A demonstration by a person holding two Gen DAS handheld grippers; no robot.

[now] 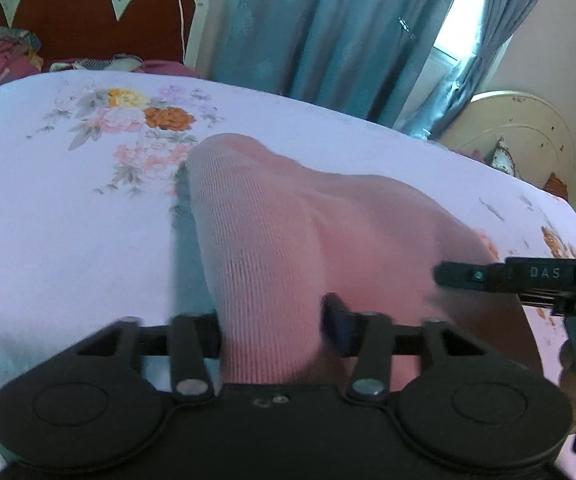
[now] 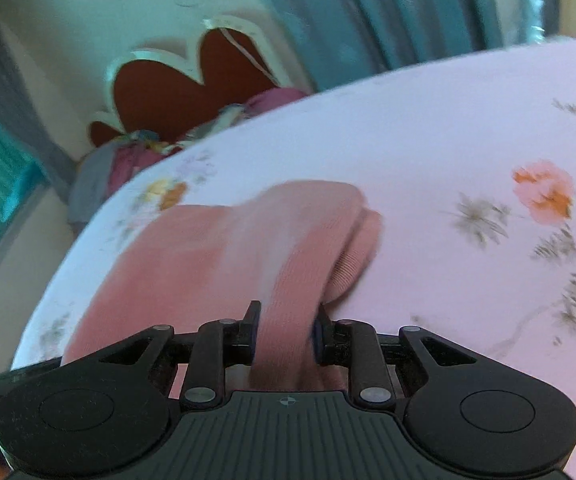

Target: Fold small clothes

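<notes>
Pink ribbed knit, soft and stretchy, is bunching between both tools: the small garment (image 1: 288,232) is lying on the floral bedsheet (image 1: 68,220) and rising in a rounded hump toward twelve o'clock in the left wrist view, its near edge gathered up toward the cameras. The left gripper (image 1: 272,332) is pinching a thick fold of that knit, jaws drawn in against the cloth, while the right gripper (image 2: 284,332) is clamping a narrower band of the same fabric, with a doubled lip of cloth showing at two o'clock of it. The right tool is also entering the left view at three o'clock, close beside the cloth. Judging by this, the fold itself is under way, with the near edge being lifted to carry over the rest. Next, both grips probably need to be travelling together toward twelve o'clock, keeping the edge level so the limp knit is not twisting, then lowering before letting go
</notes>
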